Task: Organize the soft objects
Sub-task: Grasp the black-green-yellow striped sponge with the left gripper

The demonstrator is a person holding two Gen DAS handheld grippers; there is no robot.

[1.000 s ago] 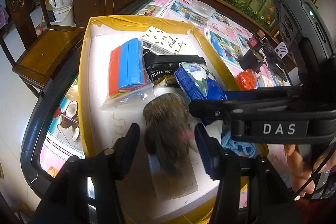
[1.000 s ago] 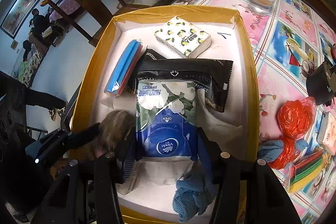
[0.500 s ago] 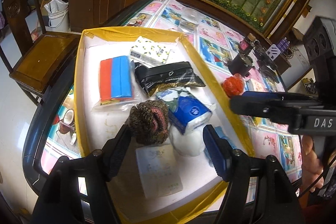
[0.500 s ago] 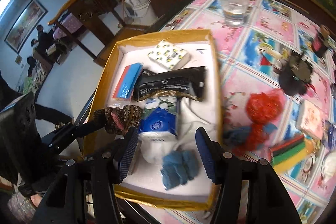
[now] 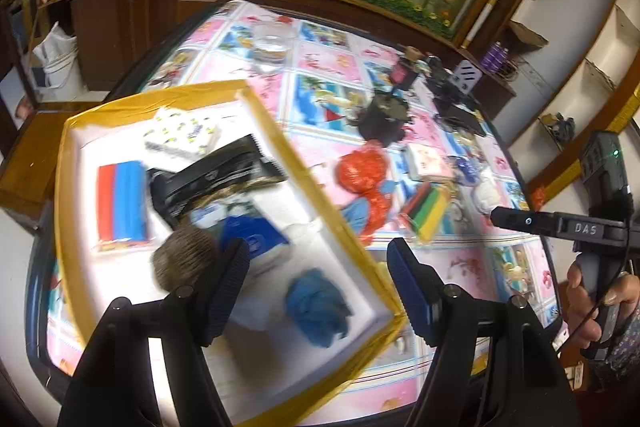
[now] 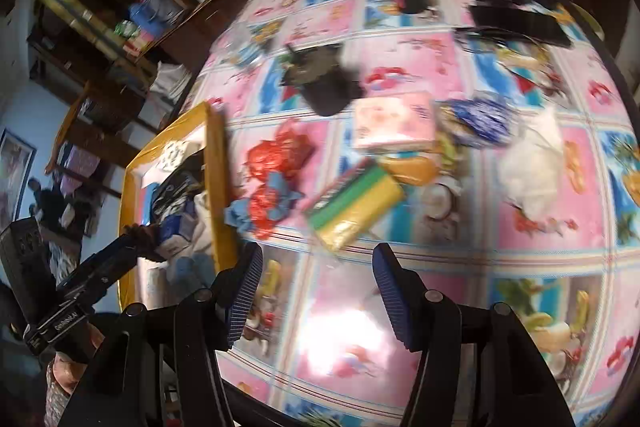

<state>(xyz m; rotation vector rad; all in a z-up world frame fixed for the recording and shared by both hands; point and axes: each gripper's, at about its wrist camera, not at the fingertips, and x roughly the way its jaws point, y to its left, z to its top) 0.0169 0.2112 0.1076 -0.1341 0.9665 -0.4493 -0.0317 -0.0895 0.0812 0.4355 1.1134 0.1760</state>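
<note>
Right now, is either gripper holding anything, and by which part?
Nothing is held. The left gripper is opening with empty fingers above the box; the right gripper is open and empty.

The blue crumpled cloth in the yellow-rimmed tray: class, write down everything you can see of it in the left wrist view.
The blue crumpled cloth is a soft, knitted-looking lump, bunched into folds rather than spread flat. It lies on the white floor of the yellow-rimmed tray, in the near corner, close to the rim but apparently apart from it. It seems to lie against the white material beside it; blur makes this uncertain. Neither gripper touches it.
</note>
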